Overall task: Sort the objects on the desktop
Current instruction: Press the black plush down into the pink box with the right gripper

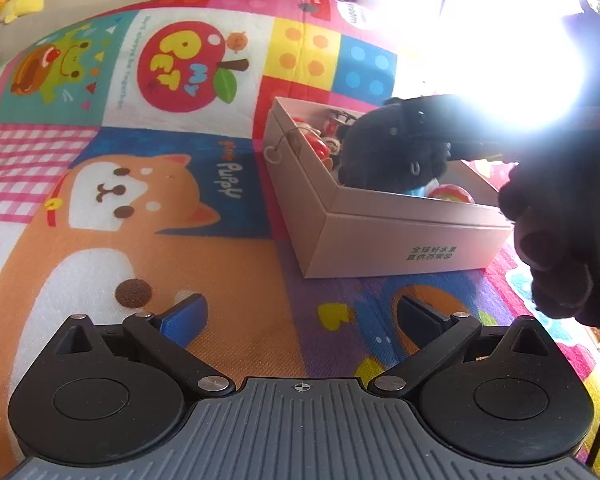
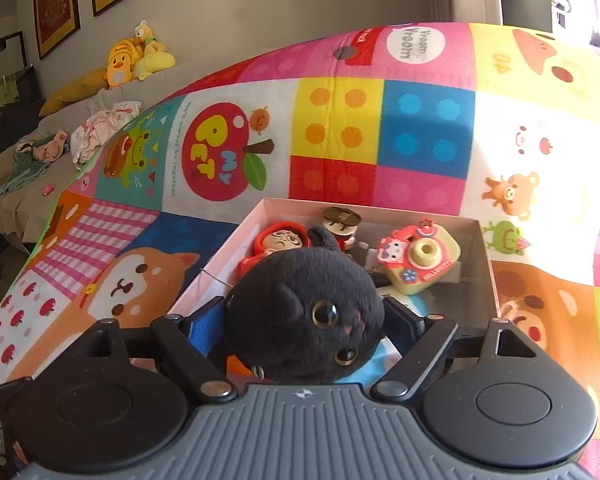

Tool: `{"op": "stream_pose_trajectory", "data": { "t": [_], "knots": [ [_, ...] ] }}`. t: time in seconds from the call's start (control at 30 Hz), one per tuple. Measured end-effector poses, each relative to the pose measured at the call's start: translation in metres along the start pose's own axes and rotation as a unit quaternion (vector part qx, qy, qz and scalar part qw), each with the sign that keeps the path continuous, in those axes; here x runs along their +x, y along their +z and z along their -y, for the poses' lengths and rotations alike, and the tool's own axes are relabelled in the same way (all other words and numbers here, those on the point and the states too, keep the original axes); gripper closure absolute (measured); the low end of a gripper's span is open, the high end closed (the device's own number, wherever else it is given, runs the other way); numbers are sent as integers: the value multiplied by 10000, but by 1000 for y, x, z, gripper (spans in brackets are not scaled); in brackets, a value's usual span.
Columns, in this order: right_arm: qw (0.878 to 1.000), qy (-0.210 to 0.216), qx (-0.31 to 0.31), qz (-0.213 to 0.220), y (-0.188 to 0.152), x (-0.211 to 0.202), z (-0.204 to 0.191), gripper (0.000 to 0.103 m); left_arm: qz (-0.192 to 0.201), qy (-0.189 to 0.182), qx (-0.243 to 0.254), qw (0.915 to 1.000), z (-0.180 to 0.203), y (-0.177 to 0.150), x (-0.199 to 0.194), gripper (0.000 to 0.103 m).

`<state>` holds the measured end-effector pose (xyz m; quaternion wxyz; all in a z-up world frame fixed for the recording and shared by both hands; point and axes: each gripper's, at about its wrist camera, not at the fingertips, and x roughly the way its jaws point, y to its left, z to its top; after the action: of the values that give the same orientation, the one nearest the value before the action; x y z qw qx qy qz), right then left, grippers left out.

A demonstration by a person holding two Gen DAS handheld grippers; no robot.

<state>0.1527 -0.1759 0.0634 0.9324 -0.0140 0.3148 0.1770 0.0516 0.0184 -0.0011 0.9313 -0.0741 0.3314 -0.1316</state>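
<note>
Right gripper [image 2: 304,316]: the jaws stand wide, with the black plush cat [image 2: 306,316] between them. The blue pad lies against the cat's left flank; a slight gap seems to show at the dark pad on the other side, so whether the pads press on it cannot be told. The cat hangs over the near end of the white cardboard box [image 2: 485,248], face up toward the camera. Just beyond the jaws, inside the box, lie a red-hooded figure [image 2: 278,240], a brown wooden piece [image 2: 340,220] and, ahead and to the right, a pink-and-cream toy camera [image 2: 418,262]. The box stands on the patterned play mat [image 2: 340,120]. Far beyond the mat, yellow plush toys [image 2: 136,60] sit on a sofa. Left gripper [image 1: 302,316]: jaws released, nothing between the fingers, only the mat beneath. Ahead and to the right of these jaws stands the same box, with the cat over it and the person's hand [image 1: 548,248] at the right edge.
</note>
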Motion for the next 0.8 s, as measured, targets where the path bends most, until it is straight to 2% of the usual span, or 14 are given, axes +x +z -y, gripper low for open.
{"op": "stream_pose_trajectory", "data": {
  "t": [0.17,0.27,0.37,0.43,0.47,0.53,0.63,0.77,0.8],
  "knots": [
    [9975,-620,-260,222,-5,-27,8,13,-7,18,57,10000,2,0,1,0],
    [9968,-675,-164,384,-1,-36,11,13,-13,50,88,9999,3,0,1,0],
    [9963,-828,-33,243,4,-27,11,17,-11,72,128,9999,5,-1,0,0],
    [9982,-555,207,53,5,-20,13,26,-1,75,130,9999,5,-1,0,0],
    [9986,-175,476,-156,6,-14,14,37,-1,70,122,9999,4,-1,0,0],
    [9956,213,850,-338,4,-4,13,37,-13,61,103,9999,4,0,0,0],
    [9917,538,1106,-381,2,9,11,37,-13,58,100,9999,3,0,1,0],
    [9888,621,1321,-319,2,11,18,36,-27,56,82,9999,3,-1,1,0],
    [9895,585,1305,-204,2,2,20,31,-28,55,80,9999,3,-1,1,0]
  ]
}}
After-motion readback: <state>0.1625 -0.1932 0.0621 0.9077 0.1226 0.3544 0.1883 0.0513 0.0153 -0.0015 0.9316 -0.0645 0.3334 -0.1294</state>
